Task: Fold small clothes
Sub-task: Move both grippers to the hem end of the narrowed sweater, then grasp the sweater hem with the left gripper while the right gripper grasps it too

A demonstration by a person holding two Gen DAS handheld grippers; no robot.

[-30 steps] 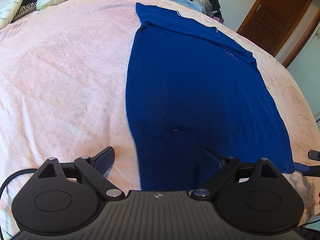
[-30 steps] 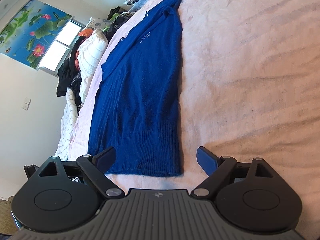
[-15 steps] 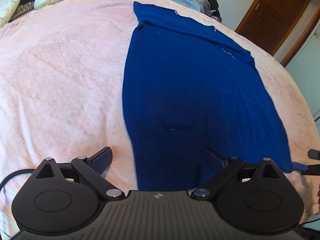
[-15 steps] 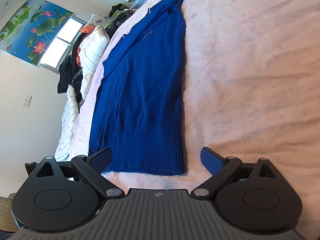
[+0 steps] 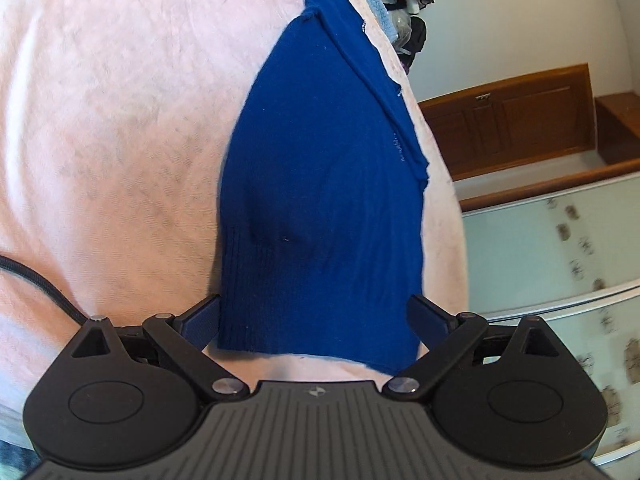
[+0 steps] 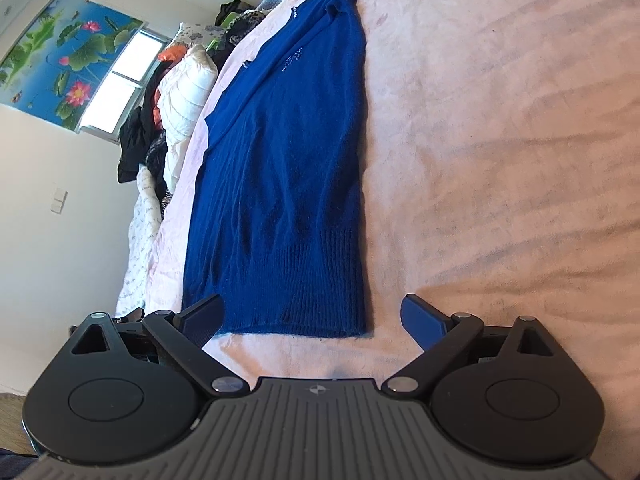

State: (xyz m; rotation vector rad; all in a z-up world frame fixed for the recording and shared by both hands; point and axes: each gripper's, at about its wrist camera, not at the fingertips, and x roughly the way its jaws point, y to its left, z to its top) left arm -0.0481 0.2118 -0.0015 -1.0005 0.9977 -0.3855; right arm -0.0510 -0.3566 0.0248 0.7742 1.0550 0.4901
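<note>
Blue sweater (image 5: 320, 208) lies flat on the bed w/ pink sheet (image 5: 112, 120), folded lengthwise into a long narrow strip, ribbed hem nearest both cameras, collar end far away toward the heap of clothes (image 5: 404, 4) at the bed's far side.

Left tongs (image 5: 316, 316): spread wide, nothing clamped. In the left wrist view the hem end sits right between the two tips; left finger (image 5: 202, 318) just beside the hem's left corner, right finger (image 5: 430, 318) just beside its right edge. Can't tell whether either pad touches the knit. Hem edge falls a bit short of the tongs' body, a strip of pink sheet showing betw. them. Small dimple in the cloth above the ribbing. Black cable (image 5: 36, 284) trails over the sheet at left. Wooden door (image 5: 508, 116) and a glass panel (image 5: 560, 248) beyond the bed edge on the right.

Right tongs (image 6: 314, 314): also wide apart and empty; they have just been opening, nothing betw. the pads. In the right wrist view the hem lies in front of them, shifted left: left finger (image 6: 202, 316) overlaps the hem's near left part, right finger (image 6: 426, 318) is over bare sheet, well apart from the sweater's right corner. Sweater (image 6: 288, 168) runs away up-frame. White pillow (image 6: 184, 100), dark clothes and a window w/ lotus-print blind (image 6: 64, 72) at far left.
</note>
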